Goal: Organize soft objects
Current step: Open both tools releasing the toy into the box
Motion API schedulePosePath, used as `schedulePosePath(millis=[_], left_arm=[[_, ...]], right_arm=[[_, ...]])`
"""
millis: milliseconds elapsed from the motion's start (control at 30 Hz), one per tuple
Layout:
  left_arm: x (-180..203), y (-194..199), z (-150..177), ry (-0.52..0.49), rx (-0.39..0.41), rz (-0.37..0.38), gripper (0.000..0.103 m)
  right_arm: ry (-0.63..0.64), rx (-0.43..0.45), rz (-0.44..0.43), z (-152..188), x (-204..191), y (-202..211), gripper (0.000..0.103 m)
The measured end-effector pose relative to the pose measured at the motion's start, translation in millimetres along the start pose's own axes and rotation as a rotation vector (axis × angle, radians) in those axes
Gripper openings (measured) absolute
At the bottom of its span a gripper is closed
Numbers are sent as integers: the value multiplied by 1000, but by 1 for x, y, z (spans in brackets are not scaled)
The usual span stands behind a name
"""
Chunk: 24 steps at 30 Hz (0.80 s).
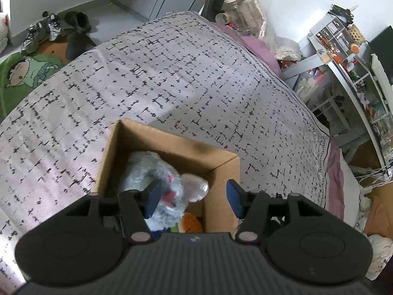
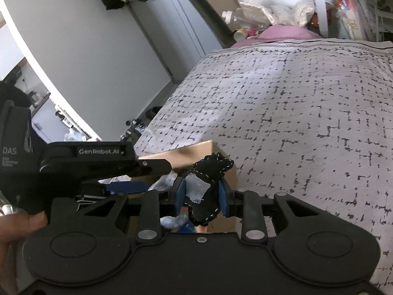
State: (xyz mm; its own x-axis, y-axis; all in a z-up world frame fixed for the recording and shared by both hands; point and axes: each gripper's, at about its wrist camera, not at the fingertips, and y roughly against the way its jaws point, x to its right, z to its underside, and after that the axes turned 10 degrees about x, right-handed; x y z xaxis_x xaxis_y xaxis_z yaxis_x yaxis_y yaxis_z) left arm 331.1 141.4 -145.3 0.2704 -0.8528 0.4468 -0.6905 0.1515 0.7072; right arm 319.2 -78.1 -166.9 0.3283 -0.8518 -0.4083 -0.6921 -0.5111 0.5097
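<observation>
A brown cardboard box (image 1: 221,162) stands open on the bed. Inside lie a grey-blue plush toy (image 1: 152,172) with a white part and an orange soft toy (image 1: 190,222). My left gripper (image 1: 194,198) is open and empty, held over the box's opening. In the right wrist view my right gripper (image 2: 201,196) is shut on a black soft toy with white stitching (image 2: 208,184), held just above the box (image 2: 186,154). The left gripper's body (image 2: 98,162) shows to its left.
The box sits on a white bedspread with black marks (image 1: 172,73). Shoes (image 1: 54,27) and a green cartoon mat (image 1: 27,68) lie on the floor beyond. Cluttered white shelves (image 1: 343,56) stand right of the bed. Bottles and bags (image 1: 245,14) pile at the bed's far end.
</observation>
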Motion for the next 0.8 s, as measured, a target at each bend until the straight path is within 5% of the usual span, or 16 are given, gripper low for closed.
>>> schedulePosePath(millis=[267, 400, 800], left_arm=[[-12, 16, 2, 20, 5, -15, 58], [-14, 25, 3, 25, 11, -14, 58], [-16, 57, 7, 20, 39, -8, 59]], right_arm=[[3, -27, -18, 6, -13, 2, 37], [-5, -14, -20, 6, -15, 6, 53], [-2, 23, 15, -2, -18, 28, 53]])
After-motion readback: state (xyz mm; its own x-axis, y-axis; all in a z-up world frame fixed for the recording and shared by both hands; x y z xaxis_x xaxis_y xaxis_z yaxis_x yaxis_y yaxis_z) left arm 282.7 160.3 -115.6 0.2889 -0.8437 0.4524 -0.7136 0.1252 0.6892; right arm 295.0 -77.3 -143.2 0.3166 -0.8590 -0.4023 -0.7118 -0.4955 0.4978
